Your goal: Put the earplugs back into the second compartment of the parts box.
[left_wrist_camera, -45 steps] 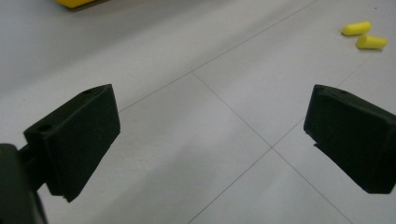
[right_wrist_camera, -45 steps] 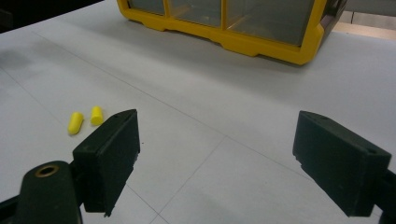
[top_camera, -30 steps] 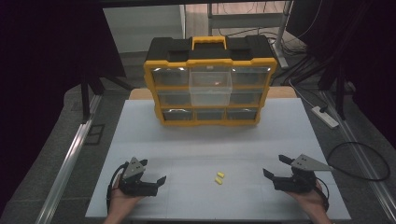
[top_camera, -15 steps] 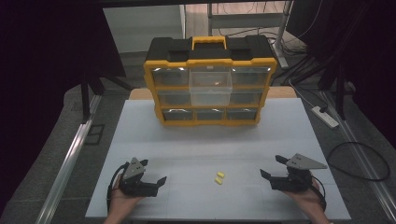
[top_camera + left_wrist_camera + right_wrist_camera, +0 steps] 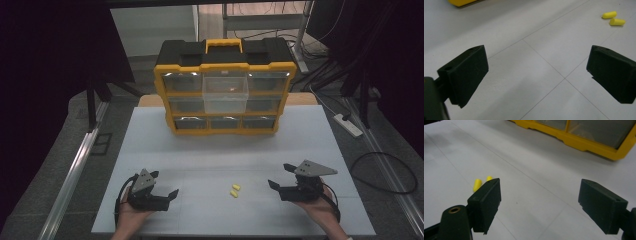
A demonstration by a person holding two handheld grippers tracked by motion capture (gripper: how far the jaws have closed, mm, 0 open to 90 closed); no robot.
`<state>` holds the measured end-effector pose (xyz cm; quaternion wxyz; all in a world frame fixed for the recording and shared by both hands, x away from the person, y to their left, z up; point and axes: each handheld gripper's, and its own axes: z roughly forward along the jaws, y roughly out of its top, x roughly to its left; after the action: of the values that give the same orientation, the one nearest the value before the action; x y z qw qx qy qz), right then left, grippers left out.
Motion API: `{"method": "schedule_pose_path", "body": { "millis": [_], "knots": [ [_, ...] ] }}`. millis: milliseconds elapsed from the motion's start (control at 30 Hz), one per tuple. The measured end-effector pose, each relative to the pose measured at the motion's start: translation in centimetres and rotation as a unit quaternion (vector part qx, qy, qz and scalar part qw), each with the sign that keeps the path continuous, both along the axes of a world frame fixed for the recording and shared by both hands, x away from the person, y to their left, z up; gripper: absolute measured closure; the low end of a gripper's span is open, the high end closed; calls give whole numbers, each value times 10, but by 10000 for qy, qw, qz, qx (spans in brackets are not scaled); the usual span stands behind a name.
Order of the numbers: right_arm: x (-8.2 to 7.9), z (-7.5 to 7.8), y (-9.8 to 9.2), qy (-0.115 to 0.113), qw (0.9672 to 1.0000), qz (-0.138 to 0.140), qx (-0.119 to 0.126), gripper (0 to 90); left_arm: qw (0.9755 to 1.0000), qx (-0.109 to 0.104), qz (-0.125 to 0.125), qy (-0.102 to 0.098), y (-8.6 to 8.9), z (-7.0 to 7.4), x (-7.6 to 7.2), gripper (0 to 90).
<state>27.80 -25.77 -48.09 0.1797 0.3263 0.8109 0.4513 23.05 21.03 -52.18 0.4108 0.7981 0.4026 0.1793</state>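
Two black two-jaw grippers rest low at the near edge of the white surface [image 5: 310, 145], one in each of the person's hands. The left gripper [image 5: 167, 188] sits in a cupped, palm-up left hand [image 5: 131, 216] whose forearm enters from the bottom edge; its jaws stand wide apart and hold nothing, angled toward the middle of the surface. In the left gripper view the bare white surface, crossed by thin seam lines, lies between its two pads. The right gripper [image 5: 281, 176], carrying a grey three-cornered plate on top, lies in the right hand [image 5: 320, 207] likewise cupped beneath it, with a black cable looping at the wrist; its jaws also gape open and empty, pointing left toward the centre.

Between the two grippers, clear of both, lie two small yellow foam earplugs [image 5: 234, 190], close beside each other on the surface. In the right gripper view they show just behind the left pad; in the left gripper view they lie far off at the upper right.

Farther back, at the far side of the surface, stands a yellow and black plastic organiser case [image 5: 224, 90] with a yellow handle and clear drawers; one clear middle drawer [image 5: 225, 91] is pulled forward. No readable writing can be made out on it.
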Motion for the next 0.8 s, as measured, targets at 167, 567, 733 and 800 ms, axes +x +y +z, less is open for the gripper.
{"method": "schedule_pose_path", "body": {
  "millis": [167, 567, 733, 800],
  "knots": [
    [4, 6, 16, 8, 9997, 198, -122, 183, 10000, 14, -4, 8, -1, 0, 0, 40],
    [16, 9, 45, 372, 9965, 616, -432, 185, 10000, 20, -9, 8, 0, -1, 1, 41],
    [19, 7, 56, 480, 9946, 724, -559, 185, 10000, 24, -19, 15, -1, -1, 0, 41],
    [21, 7, 61, 516, 9943, 746, -564, 186, 10000, 20, -10, 9, -1, -1, 0, 41]
  ]
}}
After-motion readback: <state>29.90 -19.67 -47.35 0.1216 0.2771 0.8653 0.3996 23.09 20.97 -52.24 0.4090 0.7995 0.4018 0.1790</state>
